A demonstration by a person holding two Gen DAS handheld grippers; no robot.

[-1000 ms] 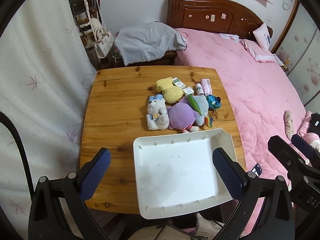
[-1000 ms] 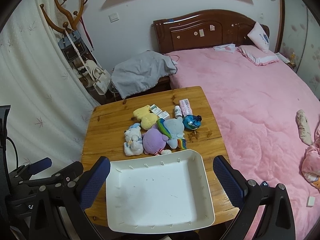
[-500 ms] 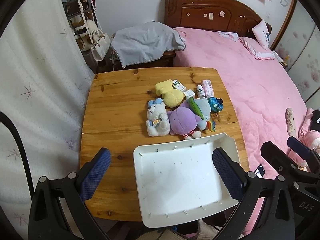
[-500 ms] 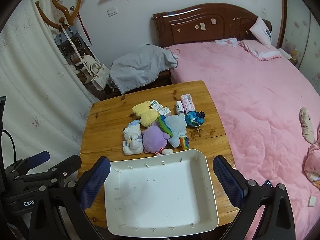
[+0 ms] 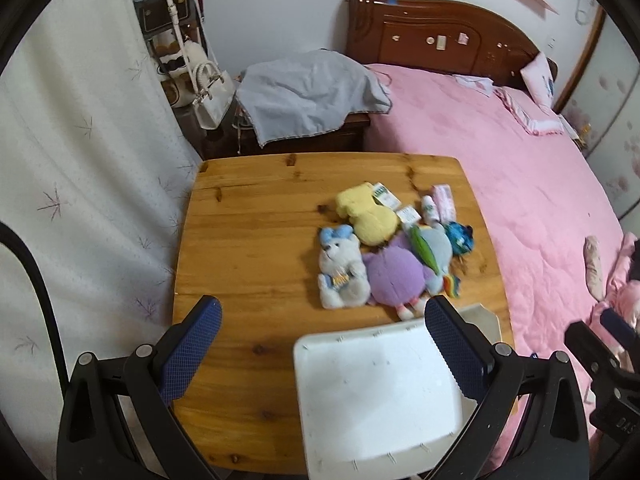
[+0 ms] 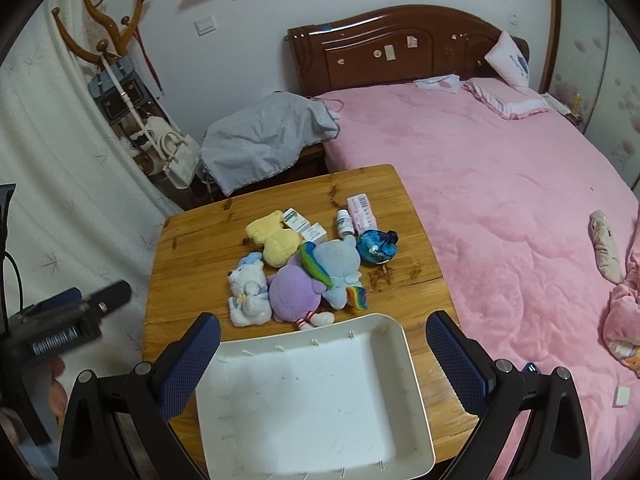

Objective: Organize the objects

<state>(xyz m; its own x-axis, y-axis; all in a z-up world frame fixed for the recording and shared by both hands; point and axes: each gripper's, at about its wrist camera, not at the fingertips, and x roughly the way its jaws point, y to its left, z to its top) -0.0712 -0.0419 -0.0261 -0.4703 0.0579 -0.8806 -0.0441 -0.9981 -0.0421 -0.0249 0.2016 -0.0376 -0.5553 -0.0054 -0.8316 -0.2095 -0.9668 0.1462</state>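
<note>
Left wrist view is seen to have shifted leftward since a second ago, the white rectangular plastic tray (image 5: pixel 376 400) now lying low and right on the wooden desk (image 5: pixel 248 264), which suggests sorting has not begun. The left hand-held gripper (image 5: pixel 322 354) and right hand-held gripper (image 6: pixel 322 354) are both spread wide, holding nothing; the plush toys (image 6: pixel 296 280) are heaped just beyond the tray.

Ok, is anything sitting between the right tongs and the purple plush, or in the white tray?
Only the white tray itself lies between the open right tongs and the purple plush, whose feet sit just beyond the tray's far rim. The tray holds nothing.
</note>
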